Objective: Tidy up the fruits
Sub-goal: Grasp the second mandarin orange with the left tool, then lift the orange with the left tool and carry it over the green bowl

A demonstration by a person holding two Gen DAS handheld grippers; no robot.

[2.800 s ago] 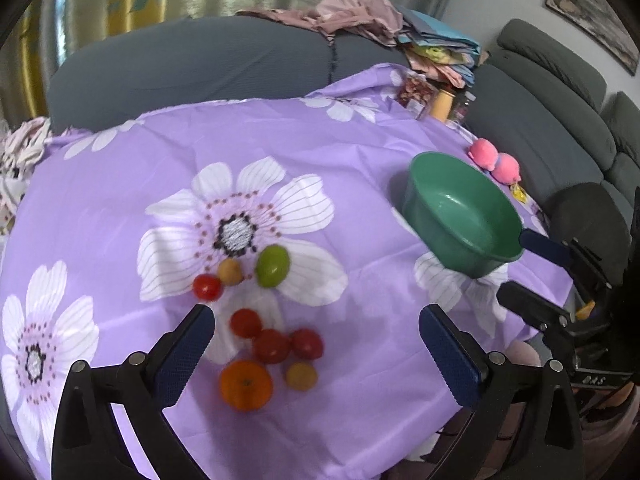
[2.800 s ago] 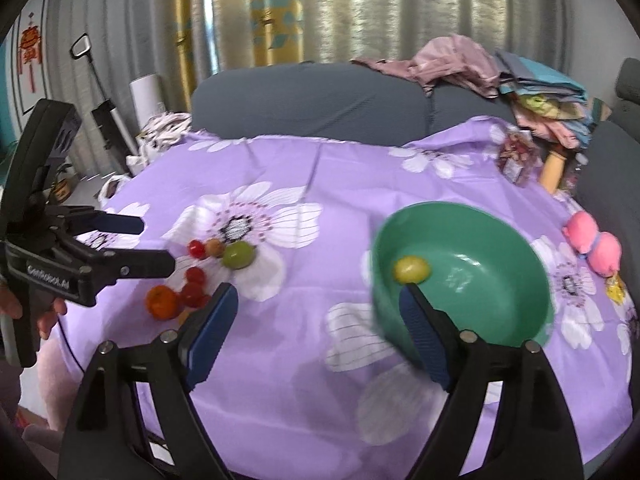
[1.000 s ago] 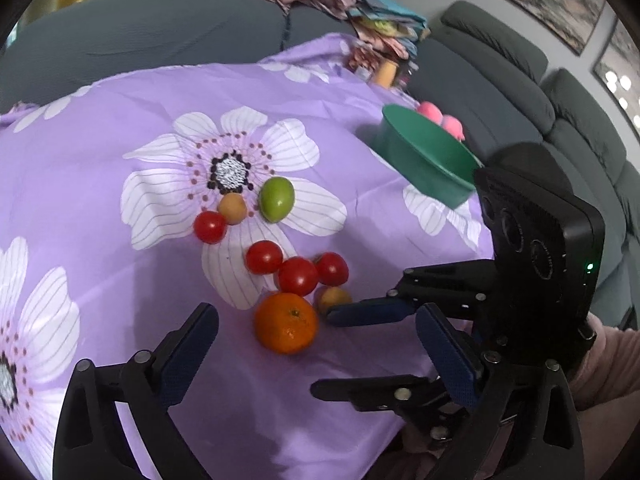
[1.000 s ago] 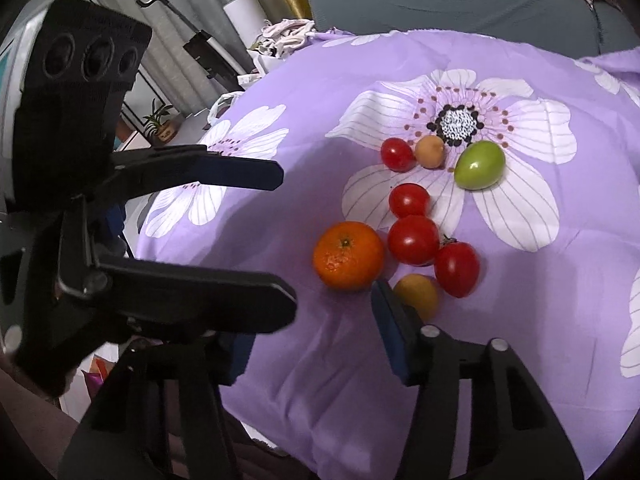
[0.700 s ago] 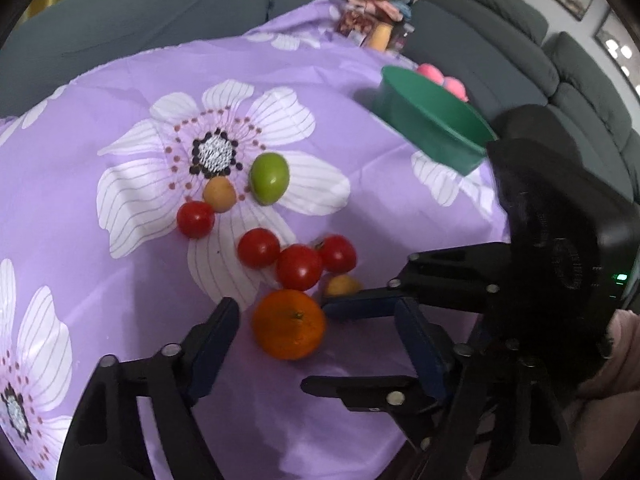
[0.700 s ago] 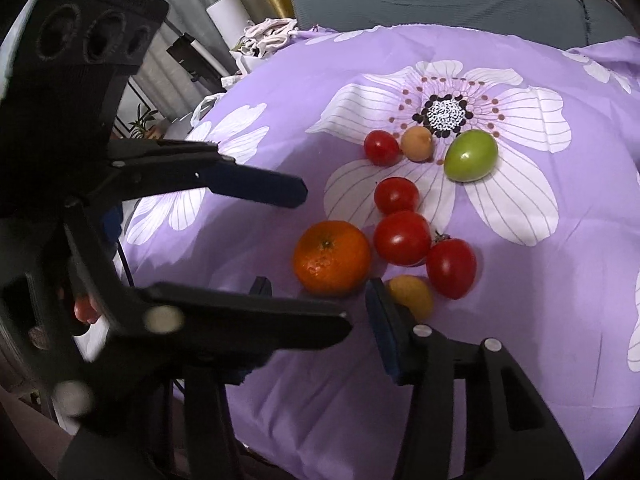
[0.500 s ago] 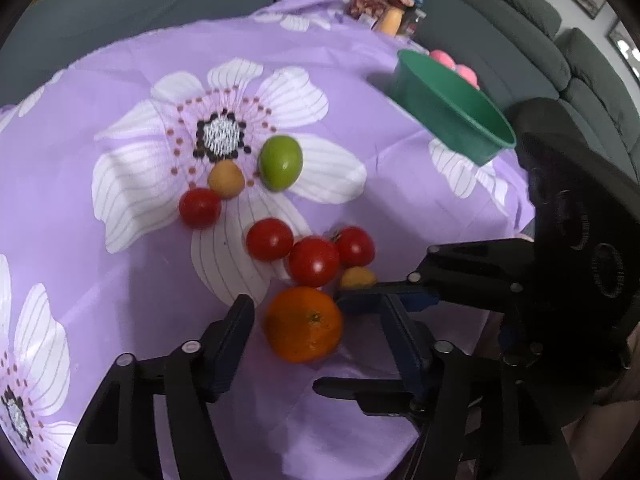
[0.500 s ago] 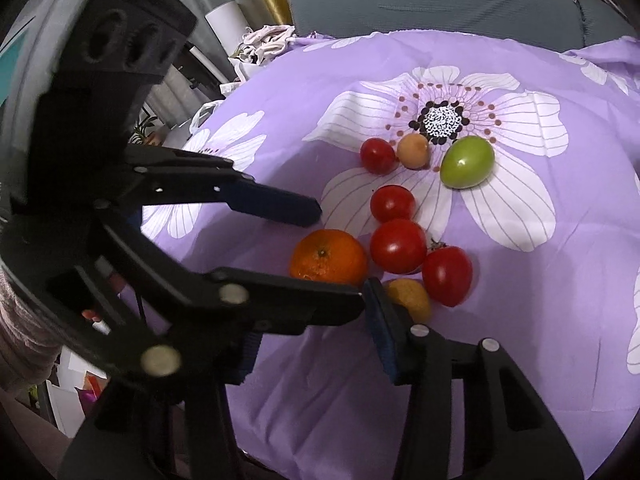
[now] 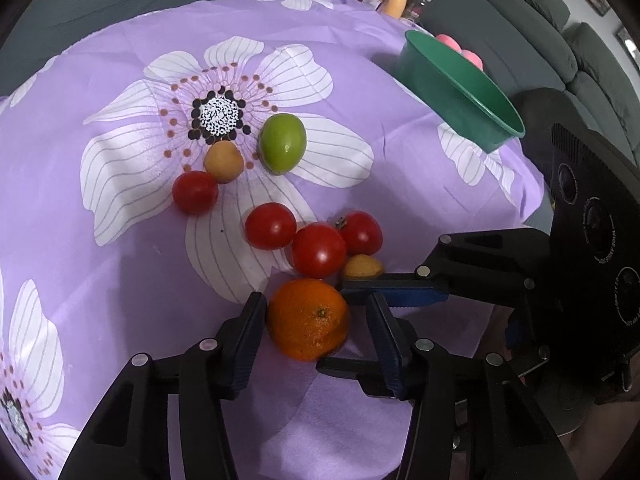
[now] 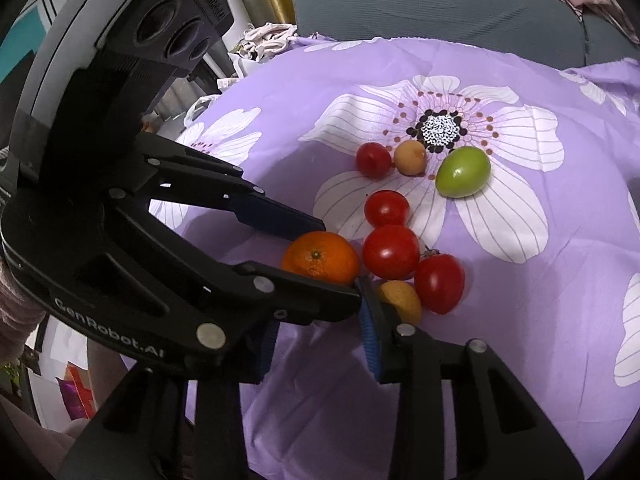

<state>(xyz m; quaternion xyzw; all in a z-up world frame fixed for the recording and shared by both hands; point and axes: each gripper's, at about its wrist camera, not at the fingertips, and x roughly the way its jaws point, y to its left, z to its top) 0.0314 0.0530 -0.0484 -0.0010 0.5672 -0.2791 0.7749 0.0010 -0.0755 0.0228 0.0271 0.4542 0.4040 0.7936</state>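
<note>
An orange (image 9: 308,318) lies on the purple flowered cloth (image 9: 120,92) at the near edge of a fruit cluster. My left gripper (image 9: 316,304) straddles it and its jaws are closing. The left pad (image 9: 250,332) is at the peel, and a thin gap shows on the right side. My right gripper (image 10: 316,332) reaches in from the right, its jaws closing too. Its upper finger (image 9: 394,294) lies between the orange and a small yellow fruit (image 10: 402,300), with no fruit pressed. Three red tomatoes (image 9: 318,250) sit just beyond the orange.
A green tomato (image 9: 282,143), a pale apricot (image 9: 224,161) and another red tomato (image 9: 195,192) lie farther back. A green bowl (image 9: 460,84) stands at the far right near the table edge, with pink toys (image 9: 460,46) behind it. A grey sofa (image 10: 440,4) surrounds the table.
My left gripper came down and forward over the orange and its jaws narrowed from wide to close around it. The right gripper stayed put and its jaws narrowed.
</note>
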